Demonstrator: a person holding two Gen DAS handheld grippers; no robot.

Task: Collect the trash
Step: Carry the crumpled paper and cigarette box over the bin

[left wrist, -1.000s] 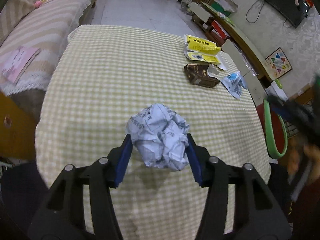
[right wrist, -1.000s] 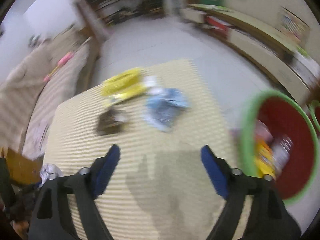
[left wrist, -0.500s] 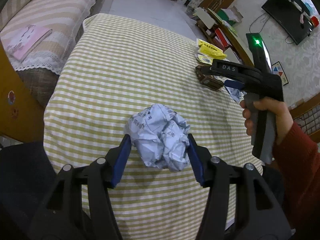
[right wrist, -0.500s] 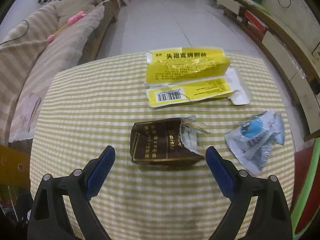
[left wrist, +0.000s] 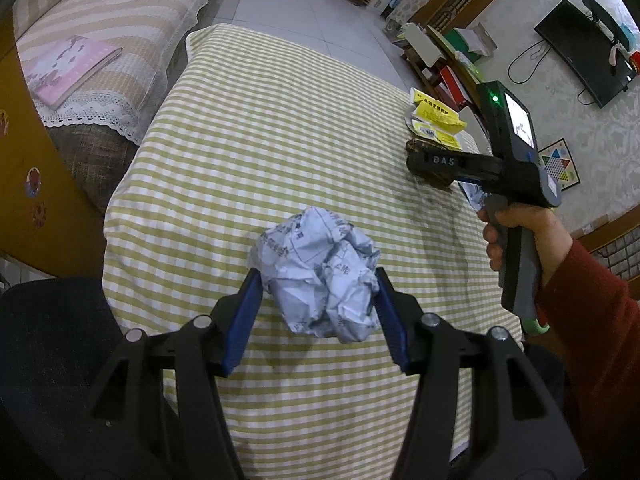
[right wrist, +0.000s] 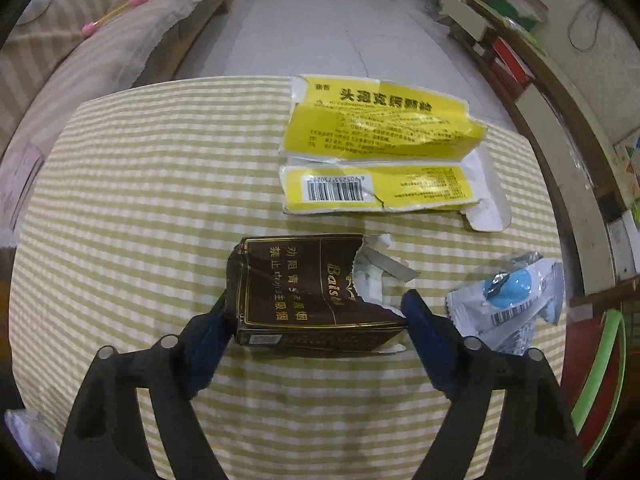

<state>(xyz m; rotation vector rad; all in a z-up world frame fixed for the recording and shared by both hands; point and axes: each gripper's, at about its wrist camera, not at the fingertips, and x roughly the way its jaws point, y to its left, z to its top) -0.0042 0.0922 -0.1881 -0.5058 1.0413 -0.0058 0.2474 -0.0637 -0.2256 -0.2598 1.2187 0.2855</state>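
Observation:
My left gripper (left wrist: 318,296) is shut on a crumpled ball of printed paper (left wrist: 318,278) and holds it above the near part of the checked table (left wrist: 260,132). My right gripper (right wrist: 316,316) is open, its blue pads on either side of a torn brown cigarette pack (right wrist: 300,284) lying on the table; contact cannot be told. The right gripper also shows in the left wrist view (left wrist: 432,162), at the table's right side. A torn yellow medicine box (right wrist: 380,148) lies beyond the pack. A silver and blue wrapper (right wrist: 508,300) lies to its right.
A green-rimmed red bin (right wrist: 600,392) stands off the table's right edge. A striped sofa (left wrist: 100,12) with a pink book (left wrist: 72,70) is to the left. A low shelf unit (right wrist: 540,92) runs along the right wall. A dark chair (left wrist: 52,340) is at the near left.
My right gripper swung from over the bin to the table and came down around the brown pack. My left gripper kept hold of the paper ball and drew back slightly.

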